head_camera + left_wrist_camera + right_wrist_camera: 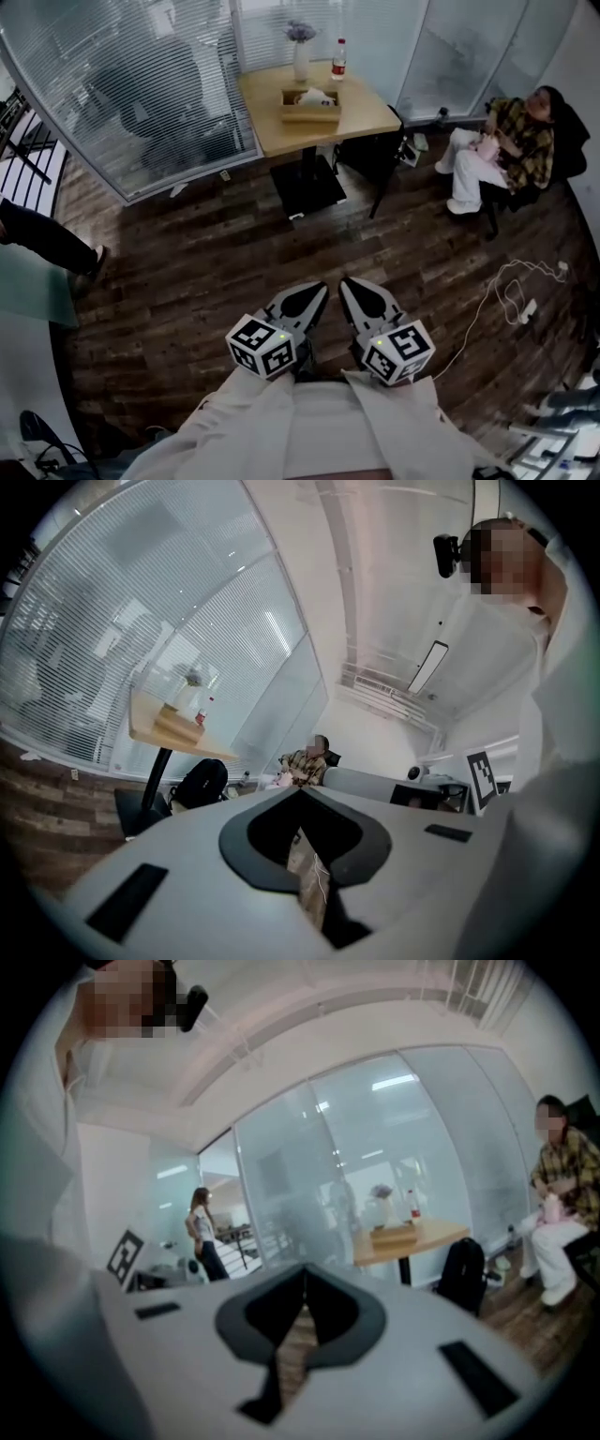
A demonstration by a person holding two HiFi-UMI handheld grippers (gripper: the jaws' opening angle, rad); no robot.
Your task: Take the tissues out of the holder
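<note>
While both claws sit low and near, side by side over the wood floor (216, 272), I see the left gripper (314, 292) and right gripper (352, 291) each pinched closed on nothing. The tissue holder (310, 106), with tissues (315, 96) poking out, sits well apart on the far table (366, 117), near a vase (301, 58) and bottle (338, 58).

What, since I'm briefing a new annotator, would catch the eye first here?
The shut, empty left gripper and right gripper sit side by side low in the head view. Far ahead, a table by the glass wall bears the tissue holder, a vase and a bottle. A person sits at right.
</note>
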